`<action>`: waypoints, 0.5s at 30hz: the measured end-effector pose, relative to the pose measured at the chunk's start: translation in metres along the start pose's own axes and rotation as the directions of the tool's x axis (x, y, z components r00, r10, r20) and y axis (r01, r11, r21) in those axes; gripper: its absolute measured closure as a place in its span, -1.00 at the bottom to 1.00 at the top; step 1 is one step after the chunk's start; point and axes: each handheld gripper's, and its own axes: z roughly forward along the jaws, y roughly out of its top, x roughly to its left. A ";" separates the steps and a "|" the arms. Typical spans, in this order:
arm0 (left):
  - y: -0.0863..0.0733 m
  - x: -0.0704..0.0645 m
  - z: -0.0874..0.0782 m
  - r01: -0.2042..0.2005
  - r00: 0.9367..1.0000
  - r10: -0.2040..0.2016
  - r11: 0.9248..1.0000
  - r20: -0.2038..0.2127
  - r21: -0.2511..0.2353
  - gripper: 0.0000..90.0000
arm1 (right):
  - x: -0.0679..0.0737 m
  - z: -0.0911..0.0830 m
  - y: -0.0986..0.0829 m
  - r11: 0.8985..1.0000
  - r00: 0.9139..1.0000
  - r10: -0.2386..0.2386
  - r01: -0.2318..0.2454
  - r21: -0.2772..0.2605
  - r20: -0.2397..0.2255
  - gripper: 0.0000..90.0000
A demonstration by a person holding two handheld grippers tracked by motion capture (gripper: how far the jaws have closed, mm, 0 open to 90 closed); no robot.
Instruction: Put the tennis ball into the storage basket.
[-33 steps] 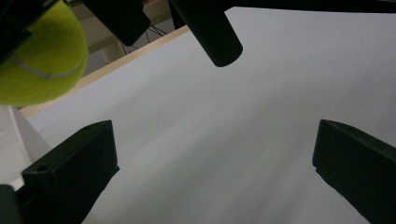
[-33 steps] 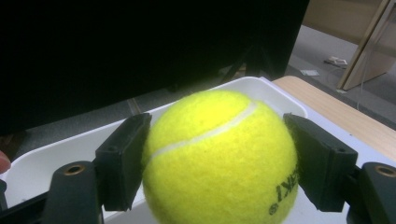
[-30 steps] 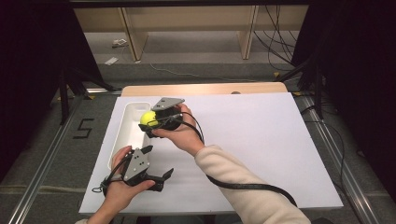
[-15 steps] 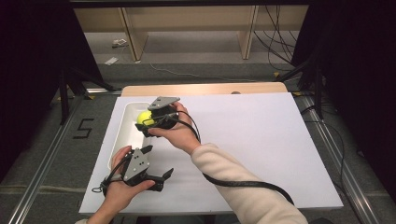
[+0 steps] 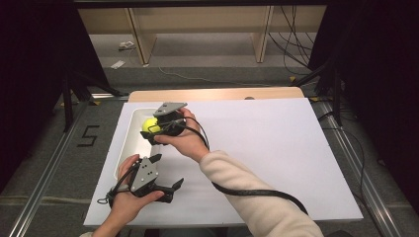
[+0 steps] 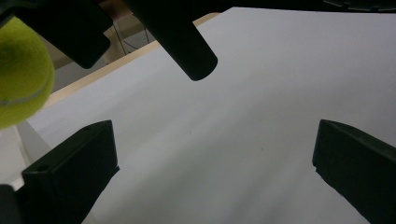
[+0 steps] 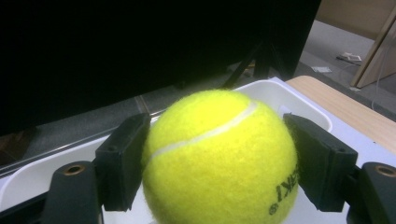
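White tray (image 5: 129, 129) sits at the left edge of the white table surface (image 5: 276, 148), long side running away from the person. Left gripper (image 5: 167, 174) is held low at the near left of the table, just beside the tray's near end; its jaws stand wide apart with nothing between them, confirmed in the left gripper view, where bare white surface shows between the two black jaws. Right gripper (image 5: 150, 131) is held over the far half of the tray, reaching in from the right with its cable (image 5: 257, 192) trailing back along the sleeve. Its jaws are closed against a yellow-green tennis ball (image 5: 149, 125), one jaw pressing each side; the right gripper view shows both pads touching the ball (image 7: 219, 158), with the tray's white rim (image 7: 299, 100) behind and below it. Whether the ball touches the tray floor cannot be told. The ball also appears at the upper left of the left gripper view (image 6: 21, 74).
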 end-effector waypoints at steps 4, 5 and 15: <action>0.000 0.000 0.000 -0.004 1.000 0.004 1.000 -0.001 0.000 -1.00 | 0.001 0.002 0.001 1.000 1.000 0.000 0.000 0.003 -0.007 -0.40; 0.000 0.000 0.000 -0.001 1.000 0.001 1.000 0.000 0.000 -1.00 | 0.001 0.002 0.001 1.000 1.000 -0.002 0.002 0.004 -0.007 -0.40; 0.000 0.000 0.000 -0.005 1.000 0.005 1.000 -0.003 -0.001 -1.00 | 0.003 0.010 0.000 1.000 1.000 -0.001 0.002 0.016 -0.025 -0.40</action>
